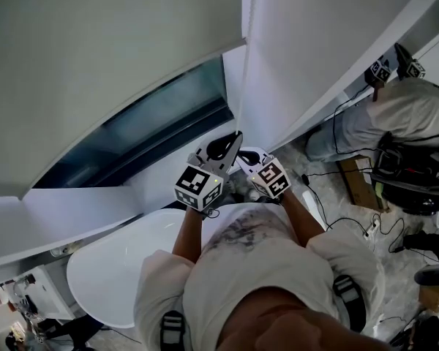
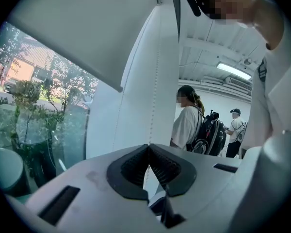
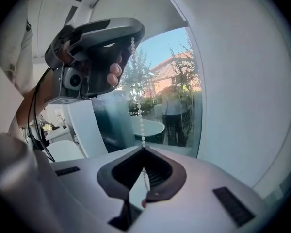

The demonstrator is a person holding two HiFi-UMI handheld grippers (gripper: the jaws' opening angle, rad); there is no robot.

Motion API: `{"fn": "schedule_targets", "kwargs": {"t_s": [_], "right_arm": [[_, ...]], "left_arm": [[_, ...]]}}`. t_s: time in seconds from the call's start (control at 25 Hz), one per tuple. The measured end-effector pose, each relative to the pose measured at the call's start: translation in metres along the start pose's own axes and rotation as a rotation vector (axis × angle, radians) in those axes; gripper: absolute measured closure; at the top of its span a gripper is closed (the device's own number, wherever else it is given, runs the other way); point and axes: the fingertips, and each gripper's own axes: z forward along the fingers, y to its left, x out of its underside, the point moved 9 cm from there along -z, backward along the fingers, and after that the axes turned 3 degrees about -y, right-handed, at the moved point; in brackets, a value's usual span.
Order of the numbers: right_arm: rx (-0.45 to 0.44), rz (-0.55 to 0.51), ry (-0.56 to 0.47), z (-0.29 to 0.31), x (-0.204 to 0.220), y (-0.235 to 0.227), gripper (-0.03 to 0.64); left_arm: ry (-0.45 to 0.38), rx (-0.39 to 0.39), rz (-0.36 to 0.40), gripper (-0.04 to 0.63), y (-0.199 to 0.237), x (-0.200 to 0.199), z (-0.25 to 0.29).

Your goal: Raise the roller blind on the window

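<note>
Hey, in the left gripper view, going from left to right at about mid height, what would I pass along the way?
window glass with trees outside → bead chain → person with a backpack → person in a cap → white shirt of the person holding the grippers

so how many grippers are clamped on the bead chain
2. The left gripper is shut on the bead chain higher up; the right gripper is shut on the same strand just below it.
</note>
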Motion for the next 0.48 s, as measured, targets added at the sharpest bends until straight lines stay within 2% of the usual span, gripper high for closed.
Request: {"fn": "schedule_targets", "kwargs": {"t_s": [0.2, 0.48], "right_arm": [[-0.003, 0.017, 0.070, 0.008, 0.024, 0.001, 0.555], [-0.010, 0.001, 0.098, 0.014, 0.032, 0.005, 0.555]], "left_arm": [[0.054, -0.011, -0.013, 0.586, 0.005, 0.025, -0.001], [0.062, -0.005, -0.031, 0.586, 0.008, 0.037, -0.002]]}}
